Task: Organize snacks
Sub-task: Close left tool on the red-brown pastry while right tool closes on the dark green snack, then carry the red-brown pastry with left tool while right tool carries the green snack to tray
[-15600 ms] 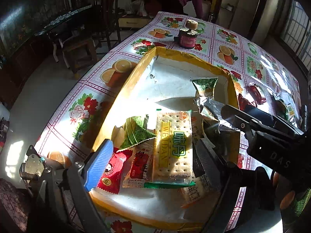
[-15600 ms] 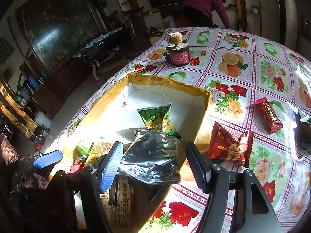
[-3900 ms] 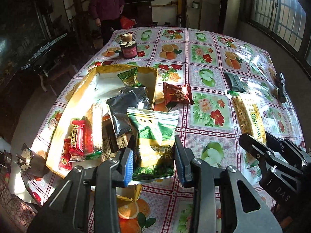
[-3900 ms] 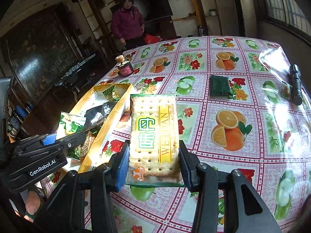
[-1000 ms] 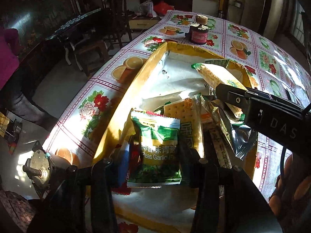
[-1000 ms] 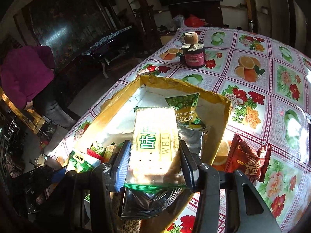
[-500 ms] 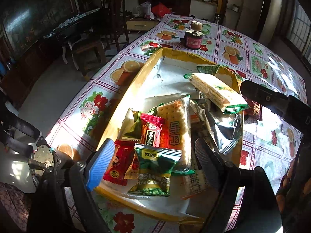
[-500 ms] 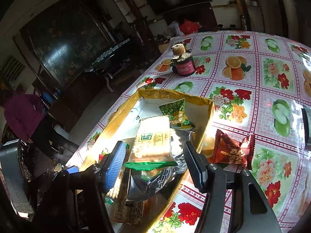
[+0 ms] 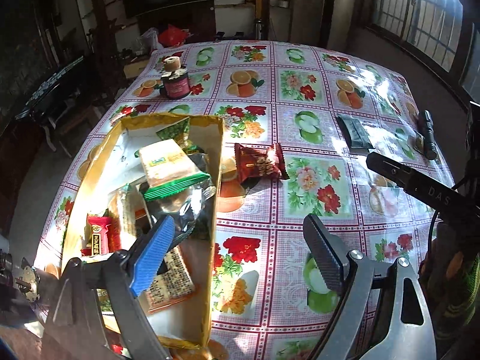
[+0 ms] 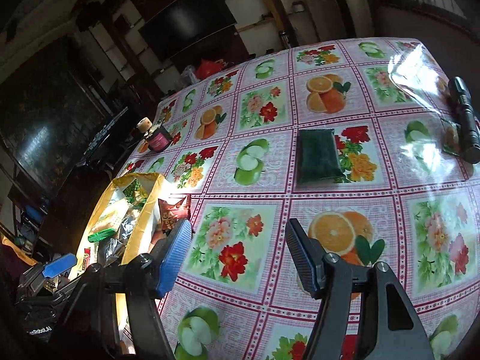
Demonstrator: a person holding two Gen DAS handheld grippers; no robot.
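Up close, left view: left tongs (image 9: 240, 255) spread, just opening, empty, straddling the yellow box (image 9: 214, 210) wall; crinkly red packet (image 9: 260, 162) ahead. Right view: right tongs (image 10: 237, 258) spread, just opening, empty; flat green pouch (image 10: 318, 156) ahead on glossy worktop (image 10: 390, 210).

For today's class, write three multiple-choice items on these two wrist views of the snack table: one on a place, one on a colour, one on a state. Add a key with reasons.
1. Where does the dark red snack packet lie?
A. inside the box
B. on the tablecloth beside the yellow cardboard box
C. under the torch

2. What colour is the flat packet lying alone on the flowered tablecloth?
A. dark green
B. white
C. orange

3. How does the right gripper stand?
A. shut on a cracker pack
B. shut on a jar
C. open, holding nothing

Key: B, it lies just outside the box wall; A, dark green against pink checks; C, only tablecloth shows between its fingers.
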